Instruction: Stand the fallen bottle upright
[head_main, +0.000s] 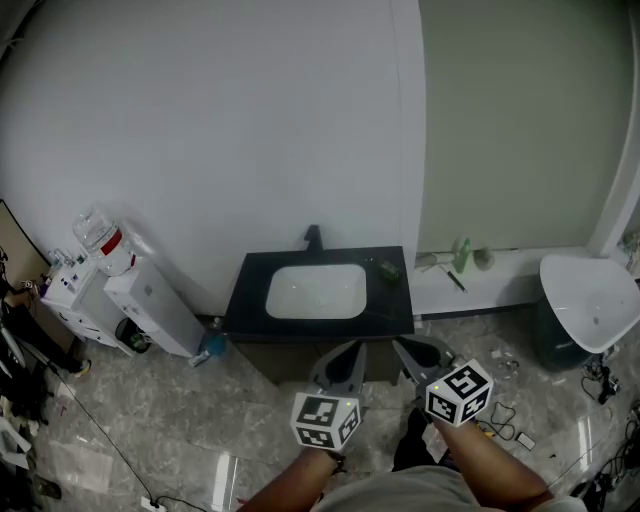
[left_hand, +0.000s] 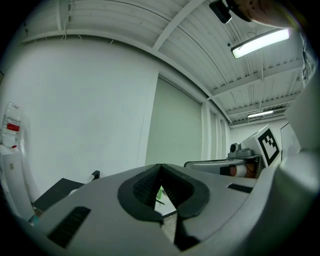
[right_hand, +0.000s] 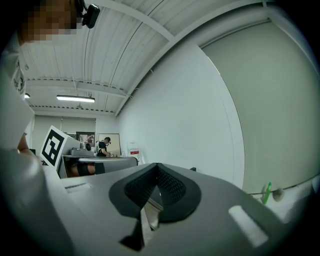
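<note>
A small dark-green object (head_main: 388, 268) lies flat on the right rear of the black counter (head_main: 395, 315); it is too small to tell whether it is the bottle. A green bottle (head_main: 461, 255) stands upright on the white ledge to the right and also shows in the right gripper view as the green bottle (right_hand: 267, 192). My left gripper (head_main: 353, 348) and right gripper (head_main: 402, 346) hover side by side before the counter's front edge, clear of it. In their own views the left gripper (left_hand: 160, 166) and right gripper (right_hand: 157, 165) are shut and hold nothing.
A white sink (head_main: 316, 291) with a black faucet (head_main: 313, 238) sits in the counter. A water dispenser (head_main: 140, 295) leans by the wall at left, with a blue bottle (head_main: 212, 346) on the floor beside it. A white basin (head_main: 595, 300) stands right; cables (head_main: 505, 410) lie on the floor.
</note>
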